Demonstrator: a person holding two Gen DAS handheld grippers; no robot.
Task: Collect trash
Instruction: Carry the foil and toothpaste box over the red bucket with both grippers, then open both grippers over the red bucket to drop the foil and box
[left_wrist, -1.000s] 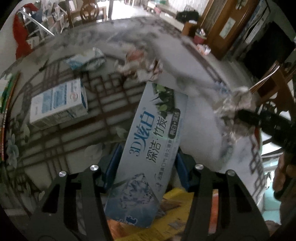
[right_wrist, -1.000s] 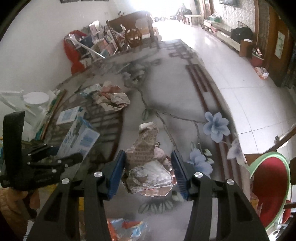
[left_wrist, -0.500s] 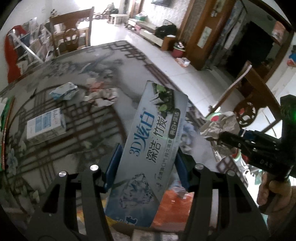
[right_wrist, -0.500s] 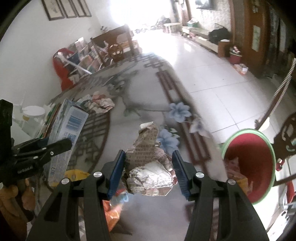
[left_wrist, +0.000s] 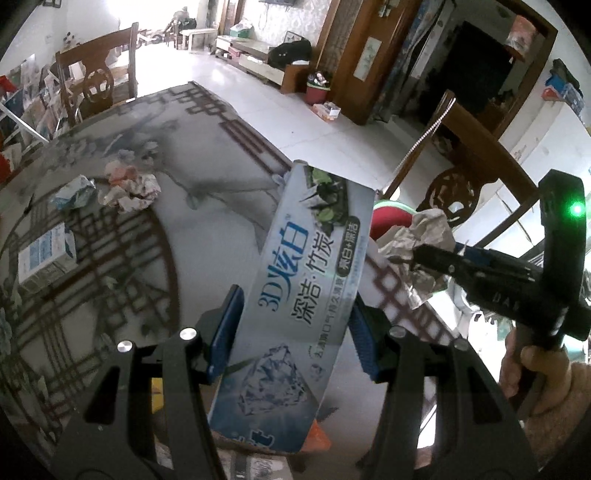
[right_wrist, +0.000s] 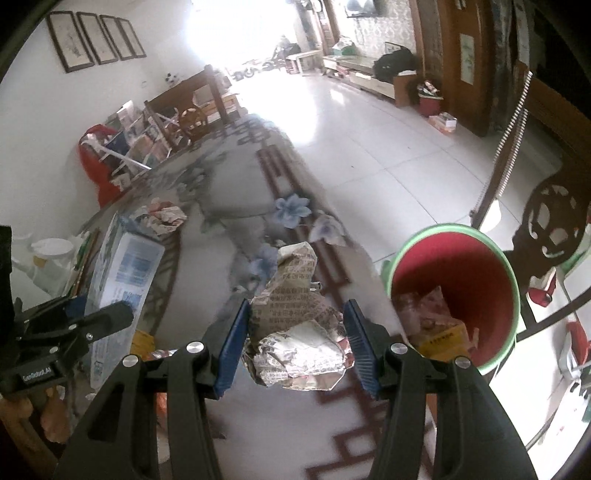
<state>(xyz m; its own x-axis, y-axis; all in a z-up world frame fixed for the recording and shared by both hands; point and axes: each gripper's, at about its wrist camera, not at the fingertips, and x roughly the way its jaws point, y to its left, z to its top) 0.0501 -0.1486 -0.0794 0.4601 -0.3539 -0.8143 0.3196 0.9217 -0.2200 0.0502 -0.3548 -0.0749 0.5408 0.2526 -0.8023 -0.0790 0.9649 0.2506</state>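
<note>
Both claws were loaded for the bin: the left claw (left_wrist: 295, 332) clamped a long, glossy toothpaste box (left_wrist: 299, 280), the right claw (right_wrist: 297, 339) pinched a crumpled newspaper wad (right_wrist: 295, 332). The red bucket (right_wrist: 509, 325), green-rimmed and part-filled, stood at three o'clock of the wad. More crumpled paper (left_wrist: 129, 184) and a small carton (left_wrist: 46, 254) lay on the patterned glass surface (left_wrist: 207, 206).

two boxes (left_wrist: 303, 295) (left_wrist: 46, 254), three paper wads (right_wrist: 295, 332) (left_wrist: 129, 184) (left_wrist: 74, 192), one bin (right_wrist: 454, 295)
</note>
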